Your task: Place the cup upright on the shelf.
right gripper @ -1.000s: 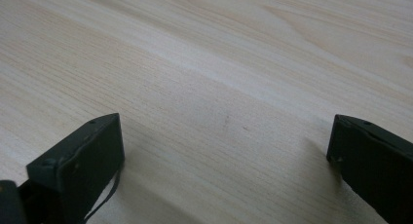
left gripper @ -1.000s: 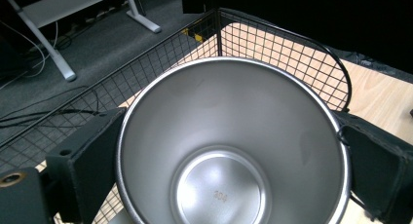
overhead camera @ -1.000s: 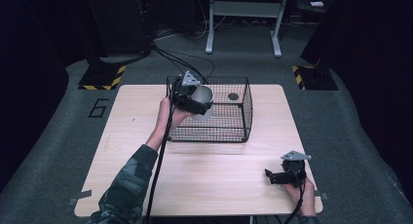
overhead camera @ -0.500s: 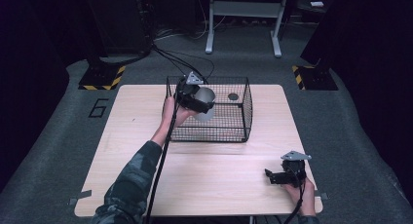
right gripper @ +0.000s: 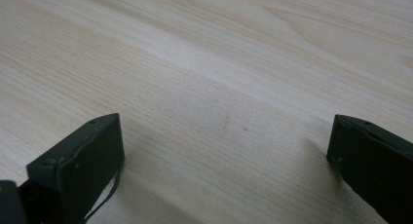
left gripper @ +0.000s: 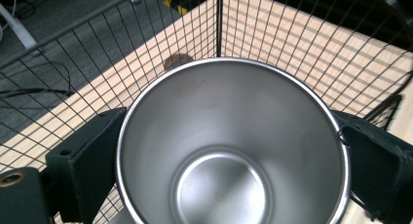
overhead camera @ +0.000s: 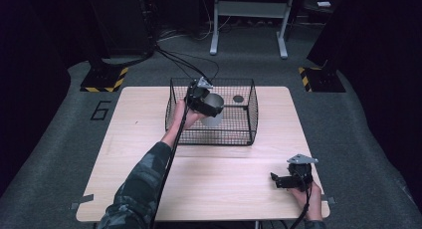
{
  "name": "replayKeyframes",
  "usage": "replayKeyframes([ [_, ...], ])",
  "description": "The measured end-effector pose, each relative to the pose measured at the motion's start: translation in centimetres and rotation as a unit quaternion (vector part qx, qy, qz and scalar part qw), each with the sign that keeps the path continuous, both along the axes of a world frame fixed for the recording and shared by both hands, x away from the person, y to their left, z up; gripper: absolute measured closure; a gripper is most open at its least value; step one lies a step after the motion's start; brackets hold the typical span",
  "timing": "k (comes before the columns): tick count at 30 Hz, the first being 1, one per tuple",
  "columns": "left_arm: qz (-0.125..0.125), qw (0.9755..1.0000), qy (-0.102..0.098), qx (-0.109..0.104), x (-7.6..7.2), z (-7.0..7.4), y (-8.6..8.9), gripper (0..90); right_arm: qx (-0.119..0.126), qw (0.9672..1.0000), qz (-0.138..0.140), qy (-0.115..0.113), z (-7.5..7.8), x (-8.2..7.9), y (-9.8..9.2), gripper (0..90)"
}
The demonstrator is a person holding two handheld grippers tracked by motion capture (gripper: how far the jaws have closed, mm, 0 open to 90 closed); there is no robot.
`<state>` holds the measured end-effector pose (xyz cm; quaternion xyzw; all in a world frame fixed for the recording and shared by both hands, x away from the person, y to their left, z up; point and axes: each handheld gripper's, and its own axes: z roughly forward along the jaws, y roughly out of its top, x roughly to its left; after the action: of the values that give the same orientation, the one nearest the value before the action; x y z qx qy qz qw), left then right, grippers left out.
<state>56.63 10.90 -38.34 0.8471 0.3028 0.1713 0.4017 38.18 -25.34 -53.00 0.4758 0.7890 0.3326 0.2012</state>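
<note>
Over the wire basket [overhead camera: 251,109] my left gripper [overhead camera: 203,98] pinches a steel cup [left gripper: 229,146] by its sides; near the table [overhead camera: 219,189] front edge, my right gripper [overhead camera: 286,179] rests with jaws spread.

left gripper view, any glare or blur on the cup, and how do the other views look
Left gripper view: the steel cup is sharp, with soft reflections and no harsh glare. Right gripper view: the table is evenly lit and the near jaws look soft. High view: the table is bright, the surroundings dark, the wire basket slightly grainy.
</note>
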Motion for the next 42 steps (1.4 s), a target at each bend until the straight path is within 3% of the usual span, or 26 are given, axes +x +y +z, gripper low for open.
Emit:
replayKeyframes([
  [4,0.003,0.9997,0.021,0.013,1.1,-0.9,-0.4,6.3,-0.001,1.0000,0.001,0.000,0.0,0.0,0.0,0.0],
  [8,0.010,0.9995,0.030,0.006,1.6,-1.2,-0.5,6.3,0.000,1.0000,0.000,0.000,0.0,0.0,0.0,0.0],
  [21,0.014,0.9982,0.052,0.027,2.9,-2.6,-0.9,6.3,-0.001,1.0000,0.001,0.000,0.0,0.0,0.0,0.0],
  [30,0.018,0.9956,0.081,0.043,3.7,-3.9,-1.2,6.3,0.008,1.0000,-0.002,0.001,0.0,0.0,0.1,0.0],
  [33,0.023,0.9956,0.082,0.039,3.8,-4.1,-1.2,6.2,0.007,1.0000,-0.002,0.002,0.0,0.0,0.1,0.0],
  [42,0.017,0.9957,0.072,0.055,3.2,-4.2,-1.3,6.1,0.007,1.0000,-0.001,0.001,0.0,0.0,0.1,0.0],
])
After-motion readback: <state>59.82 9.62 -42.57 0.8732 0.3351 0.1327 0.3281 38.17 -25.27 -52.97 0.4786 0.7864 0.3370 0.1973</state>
